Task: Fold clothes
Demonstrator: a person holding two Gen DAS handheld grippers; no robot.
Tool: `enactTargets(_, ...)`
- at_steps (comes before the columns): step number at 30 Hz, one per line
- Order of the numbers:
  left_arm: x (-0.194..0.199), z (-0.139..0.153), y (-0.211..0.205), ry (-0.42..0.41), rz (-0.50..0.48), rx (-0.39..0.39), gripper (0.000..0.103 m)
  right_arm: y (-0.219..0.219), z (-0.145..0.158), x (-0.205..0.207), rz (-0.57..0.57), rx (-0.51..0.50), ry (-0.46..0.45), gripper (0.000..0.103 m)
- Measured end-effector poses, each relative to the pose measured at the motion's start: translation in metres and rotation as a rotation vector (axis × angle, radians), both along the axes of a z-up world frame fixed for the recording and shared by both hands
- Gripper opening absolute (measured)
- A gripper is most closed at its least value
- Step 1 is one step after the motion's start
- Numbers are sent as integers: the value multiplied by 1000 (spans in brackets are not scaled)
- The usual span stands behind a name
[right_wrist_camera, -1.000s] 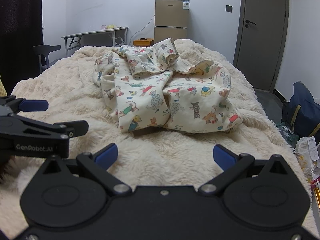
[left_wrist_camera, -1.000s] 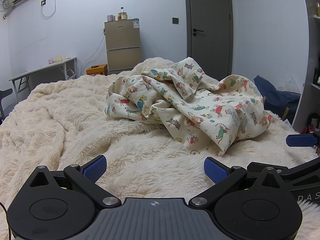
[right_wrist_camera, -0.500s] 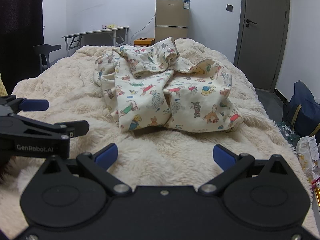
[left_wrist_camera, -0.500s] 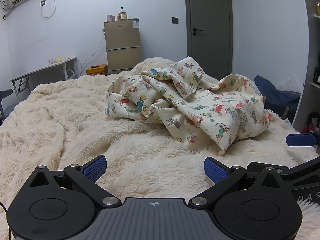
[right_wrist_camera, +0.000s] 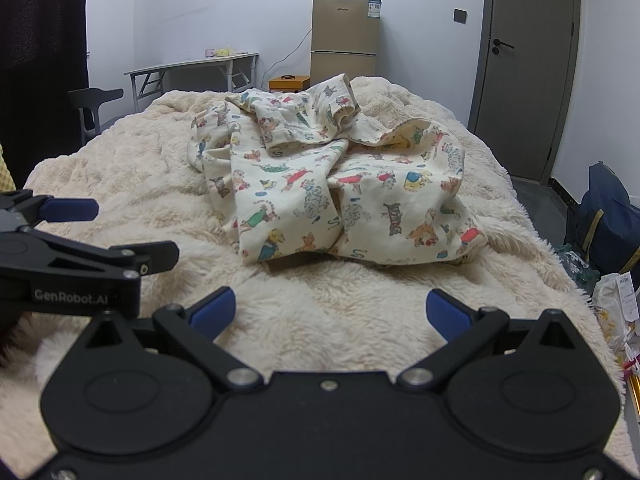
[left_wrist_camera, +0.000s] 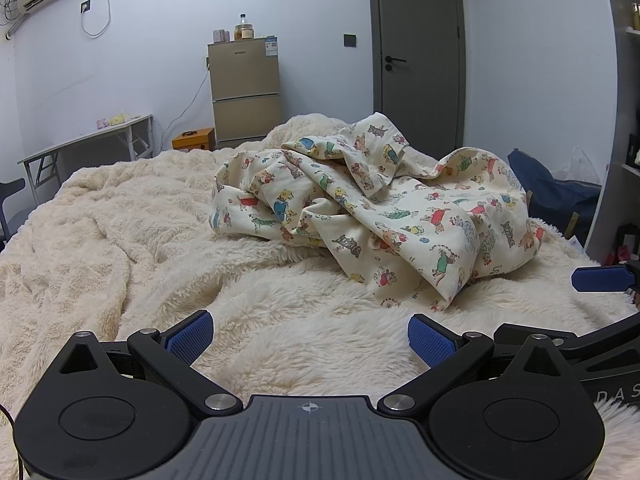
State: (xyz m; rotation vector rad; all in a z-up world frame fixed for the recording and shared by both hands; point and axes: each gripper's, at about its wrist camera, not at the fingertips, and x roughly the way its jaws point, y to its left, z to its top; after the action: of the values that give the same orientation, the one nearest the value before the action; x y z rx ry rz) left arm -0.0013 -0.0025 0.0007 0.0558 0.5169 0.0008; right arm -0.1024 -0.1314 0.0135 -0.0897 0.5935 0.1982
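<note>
Both grippers held wide, nothing gripped: left gripper (left_wrist_camera: 308, 338), right gripper (right_wrist_camera: 328, 310). Crumpled printed garment (left_wrist_camera: 384, 212) seen ahead on fluffy blanket (left_wrist_camera: 120, 240), apart from both.

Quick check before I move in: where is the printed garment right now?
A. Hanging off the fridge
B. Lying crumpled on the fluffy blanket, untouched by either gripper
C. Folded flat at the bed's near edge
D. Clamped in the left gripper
B: the garment sits bunched on the blanket, ahead of the open left gripper and open right gripper, neither touching it.
</note>
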Motion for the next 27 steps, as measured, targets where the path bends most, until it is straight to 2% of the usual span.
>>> enactTargets(27, 1, 0, 1, 2, 3, -5, 103, 0, -1, 1, 7, -2, 5, 103)
